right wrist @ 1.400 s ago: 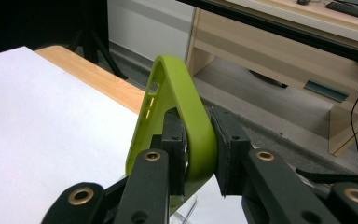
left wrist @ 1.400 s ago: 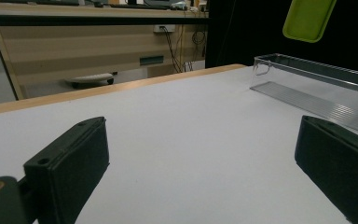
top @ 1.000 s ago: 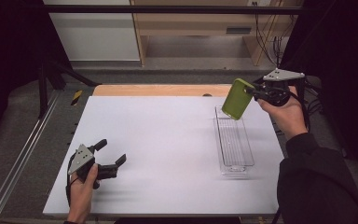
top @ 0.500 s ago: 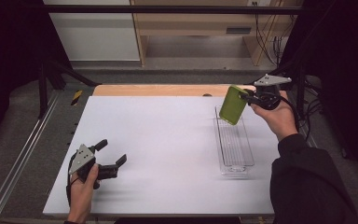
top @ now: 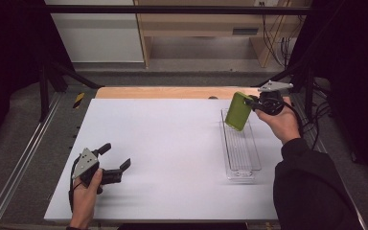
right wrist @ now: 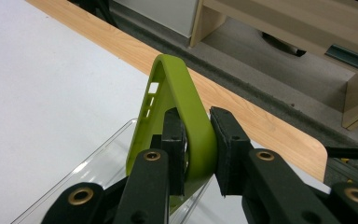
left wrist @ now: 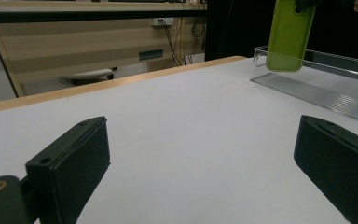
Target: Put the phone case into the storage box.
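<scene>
A lime-green phone case (top: pixel 238 111) hangs over the far end of a clear plastic tray (top: pixel 242 153) at the table's right side. My right gripper (top: pixel 252 102) is shut on one edge of the case; in the right gripper view both pads clamp the green case (right wrist: pixel 177 116) above the tray's end (right wrist: pixel 107 158). My left gripper (top: pixel 117 157) rests open on the white table near the front left, nothing between its jaws. From the left gripper view the case (left wrist: pixel 289 35) dips toward the tray (left wrist: pixel 317 86), its lower end at the tray's rim.
The white tabletop (top: pixel 172 143) has a wooden strip (top: pixel 172 92) along its far edge. A metal rail (top: pixel 19 163) runs down the left side. Wooden shelving (top: pixel 211 24) and cables (top: pixel 273 33) stand beyond the table.
The right hand has come down and left with the green case, bringing it from above the tray's far right corner to low over its far end. The left gripper stayed put.
</scene>
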